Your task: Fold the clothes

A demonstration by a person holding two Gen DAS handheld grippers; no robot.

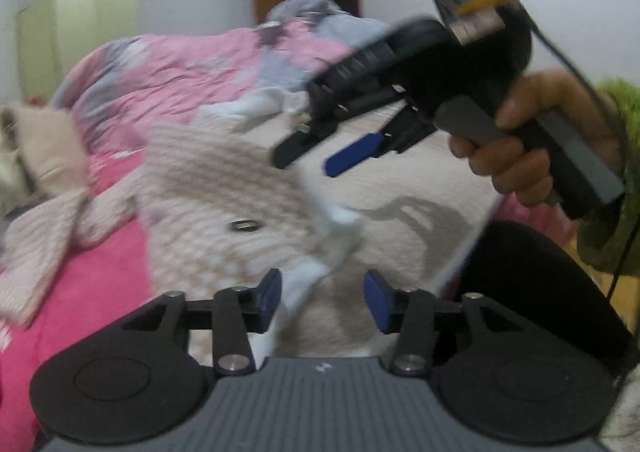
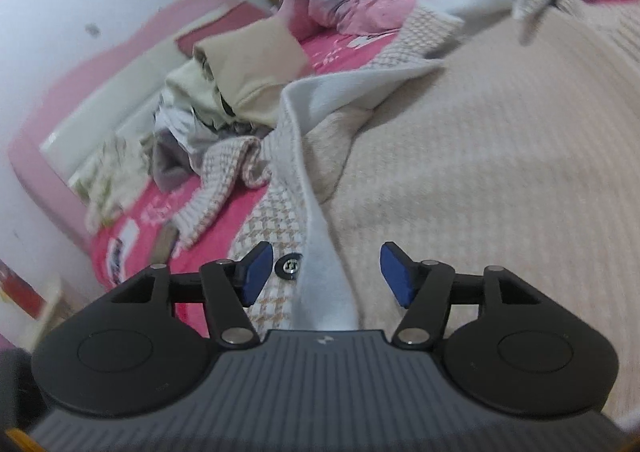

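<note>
1. Houndstooth jacket (image 1: pixel 224 192) lies spread on the pink bed (image 1: pixel 92 292), just ahead of the left gripper (image 1: pixel 323 298), whose jaws stand apart, empty; the right gripper (image 1: pixel 312 158) hovers above, parted.
2. Jacket's white lining edge (image 2: pixel 324 284) runs between the right gripper's (image 2: pixel 326 272) spread fingers, ungripped.

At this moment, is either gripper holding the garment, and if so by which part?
Nothing is held. The left gripper and right gripper are both open above the beige houndstooth jacket; its white-lined front edge lies loose between the right fingers.

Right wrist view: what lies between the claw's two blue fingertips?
The jacket's white front edge runs up through the open right claw, with a metal button by the left fingertip; the right wrist view shows it.
</note>
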